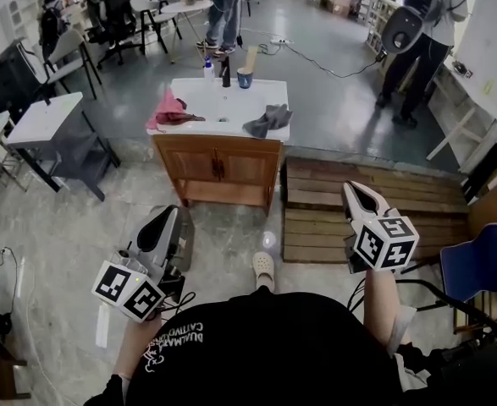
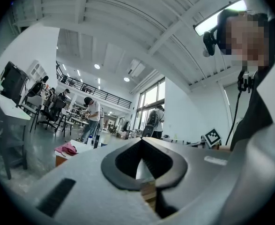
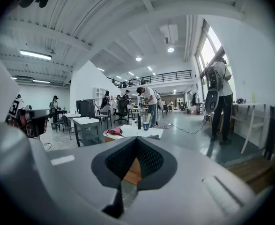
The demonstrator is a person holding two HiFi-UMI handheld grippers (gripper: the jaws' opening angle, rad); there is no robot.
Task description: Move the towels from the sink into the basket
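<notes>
Only the head view took in both towels: the pink towel [image 1: 170, 108] lay bunched on the left edge of the white sink [image 1: 223, 100] and the grey towel [image 1: 267, 119] on its right edge, above a wooden cabinet [image 1: 218, 167]. The left gripper view caught just the pink towel [image 2: 66, 149] past its own body. The right gripper view showed the pink towel [image 3: 114, 131] and a blue cup [image 3: 146, 126].

The left gripper [image 1: 165, 220] and the right gripper [image 1: 356, 191] hovered well short of the sink. Each had its fingers closed tip to tip on nothing. A wooden pallet [image 1: 333, 218] lay on the floor right of the cabinet, and a blue chair [image 1: 485, 260] stood further right.
</notes>
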